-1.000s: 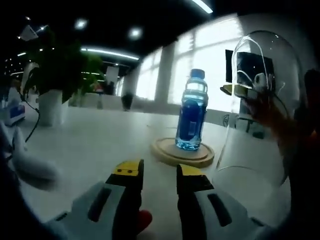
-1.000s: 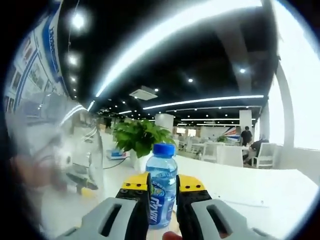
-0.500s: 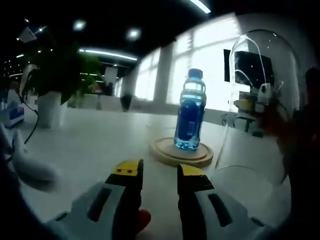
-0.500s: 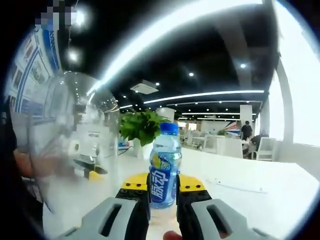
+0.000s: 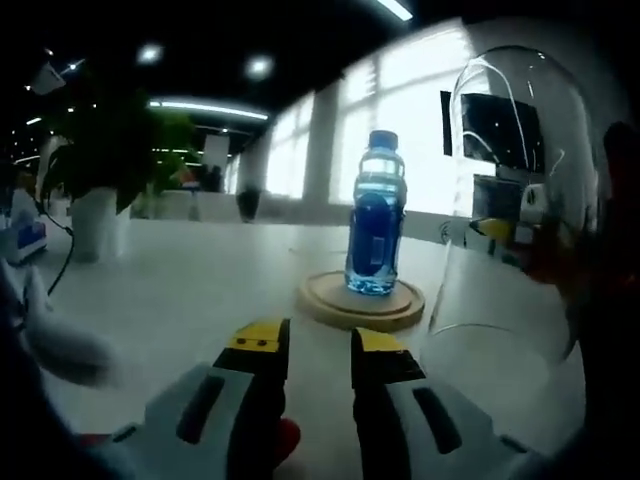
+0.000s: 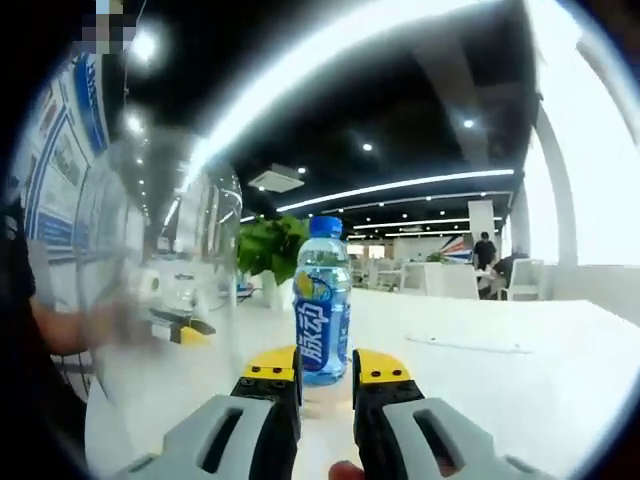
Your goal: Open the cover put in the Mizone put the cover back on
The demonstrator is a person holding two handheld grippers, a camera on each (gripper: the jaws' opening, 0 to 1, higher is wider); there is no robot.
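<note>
A blue Mizone bottle (image 5: 372,238) stands upright on a round wooden base (image 5: 360,305) on the white table, ahead of my left gripper (image 5: 315,340). That gripper's jaws stand a little apart with nothing between them. The clear glass dome cover (image 5: 510,210) stands close on its right, off the base. In the right gripper view the bottle (image 6: 322,305) is straight ahead beyond my right gripper (image 6: 327,360), whose jaws are slightly apart and hold nothing. The dome (image 6: 165,290) is on its left. Through the glass I see the left gripper (image 6: 180,325).
A potted green plant (image 5: 100,170) stands at the back left of the table, with a cable beside it. A person's arm (image 6: 50,330) shows blurred behind the dome. Chairs and people are far off at the right (image 6: 490,275). The table spreads open to the right (image 6: 500,350).
The right gripper, seen through the dome, has dropped lower and drifted right. In its own view the bottle now sits higher and a little farther off. Bottle and dome have stayed put.
</note>
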